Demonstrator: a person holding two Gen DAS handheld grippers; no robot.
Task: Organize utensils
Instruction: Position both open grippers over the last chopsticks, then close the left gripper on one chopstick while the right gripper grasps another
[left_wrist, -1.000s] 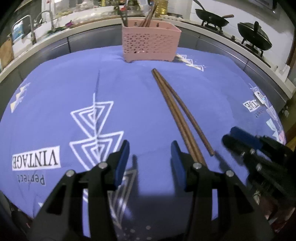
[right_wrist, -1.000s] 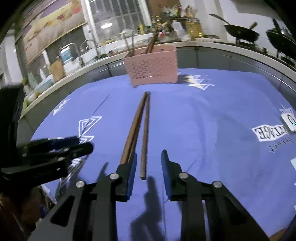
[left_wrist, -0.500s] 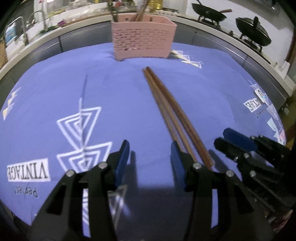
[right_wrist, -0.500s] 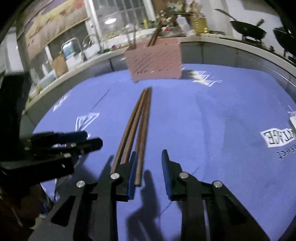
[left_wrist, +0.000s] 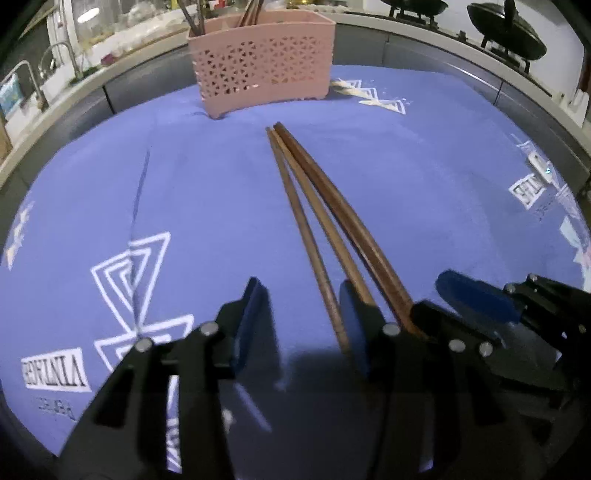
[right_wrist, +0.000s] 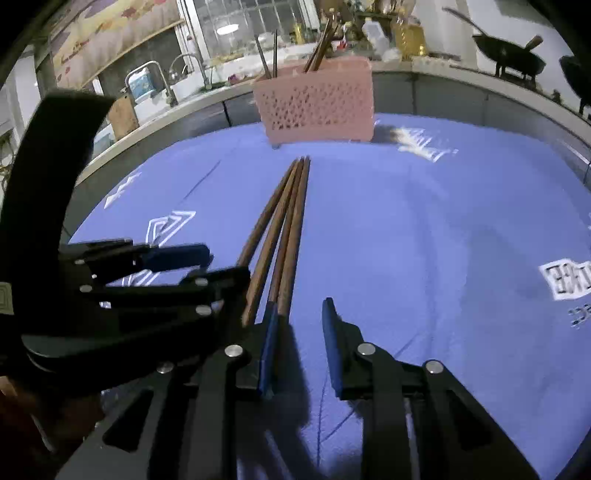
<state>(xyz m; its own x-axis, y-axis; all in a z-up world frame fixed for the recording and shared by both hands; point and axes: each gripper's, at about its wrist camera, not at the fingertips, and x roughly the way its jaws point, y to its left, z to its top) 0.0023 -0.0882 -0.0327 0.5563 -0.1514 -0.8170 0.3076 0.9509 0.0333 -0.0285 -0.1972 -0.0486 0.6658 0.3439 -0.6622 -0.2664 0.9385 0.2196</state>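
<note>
Brown chopsticks (left_wrist: 314, 206) are lying between both open, empty grippers (left_wrist: 301, 317) (right_wrist: 298, 332); only the right view is showing a tap (right_wrist: 147, 79).

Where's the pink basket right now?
The pink basket stands at the far edge of the blue cloth, straight ahead in both wrist views, just beyond the far tips of the wooden chopsticks, apart from them.

My right gripper (right_wrist: 298, 325) hangs with its jaws parted over the blue printed tablecloth (right_wrist: 424, 229). Three brown wooden chopsticks (right_wrist: 284, 229) lie bunched, their near ends at my left fingertip (right_wrist: 267, 332). My left gripper (right_wrist: 207, 264) reaches in from the left beside them. Beyond stands a pink perforated utensil basket (right_wrist: 317, 107) holding upright utensils.
</note>
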